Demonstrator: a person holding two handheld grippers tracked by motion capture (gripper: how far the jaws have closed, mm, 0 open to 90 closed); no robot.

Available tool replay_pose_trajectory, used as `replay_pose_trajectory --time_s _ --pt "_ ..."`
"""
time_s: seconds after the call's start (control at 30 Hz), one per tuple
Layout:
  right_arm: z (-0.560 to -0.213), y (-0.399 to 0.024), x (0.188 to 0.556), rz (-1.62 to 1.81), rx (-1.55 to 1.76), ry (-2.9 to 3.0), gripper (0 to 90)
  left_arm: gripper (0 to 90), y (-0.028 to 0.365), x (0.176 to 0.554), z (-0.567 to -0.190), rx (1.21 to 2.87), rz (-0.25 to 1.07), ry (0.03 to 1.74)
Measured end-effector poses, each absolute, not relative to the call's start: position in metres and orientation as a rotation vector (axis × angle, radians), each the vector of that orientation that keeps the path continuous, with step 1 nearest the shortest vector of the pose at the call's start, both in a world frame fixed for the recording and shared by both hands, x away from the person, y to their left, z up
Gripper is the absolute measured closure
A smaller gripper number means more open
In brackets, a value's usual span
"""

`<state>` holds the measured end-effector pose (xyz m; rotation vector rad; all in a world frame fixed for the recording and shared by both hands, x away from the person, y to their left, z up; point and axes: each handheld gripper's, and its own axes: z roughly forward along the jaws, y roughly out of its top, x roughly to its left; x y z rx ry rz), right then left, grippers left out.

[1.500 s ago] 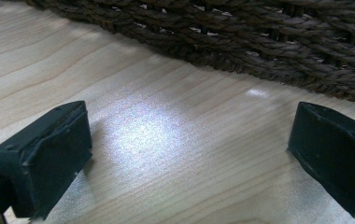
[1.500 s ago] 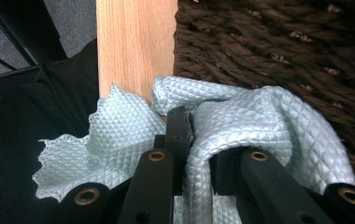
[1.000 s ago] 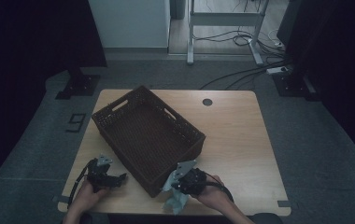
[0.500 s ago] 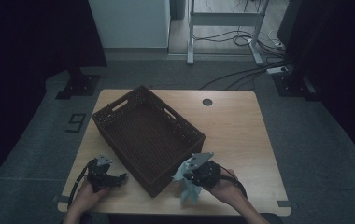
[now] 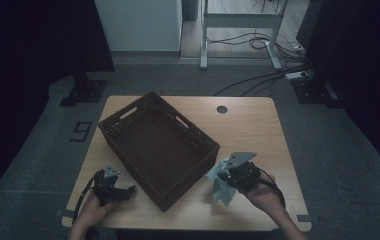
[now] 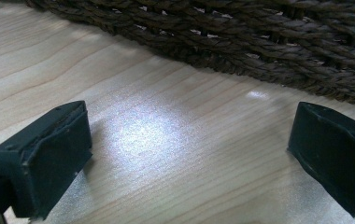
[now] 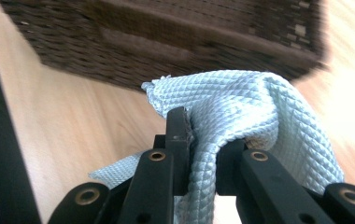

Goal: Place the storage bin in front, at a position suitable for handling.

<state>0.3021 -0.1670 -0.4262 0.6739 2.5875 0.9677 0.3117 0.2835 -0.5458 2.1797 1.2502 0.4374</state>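
The right claw (image 7: 199, 140) is clamped on a fold of the pale blue cloth (image 7: 241, 107), which is held off the table (image 5: 258, 125) just beside the near corner of the woven basket (image 5: 158, 145). The left claw (image 6: 189, 149) is rested on the table with its jaws apart and nothing between them. The hanging cloth tail could be snagged on the basket's rough rim, or dropped outside, if too little height is gained. The pinch is shown by the right gripper view; the basket's bare interior is shown by the high view.

The woven basket (image 5: 159, 148) fills the table's (image 5: 258, 125) left-centre; its right side lies open.
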Motion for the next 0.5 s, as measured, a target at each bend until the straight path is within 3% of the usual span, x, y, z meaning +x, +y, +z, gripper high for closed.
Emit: replay_pose_trajectory --time_s 0.5 --pt "-0.410 -0.237 0.312 0.911 0.866 2.442 79.8 0.0 0.284 0.312 -0.546 2.179 0.438 1.249"
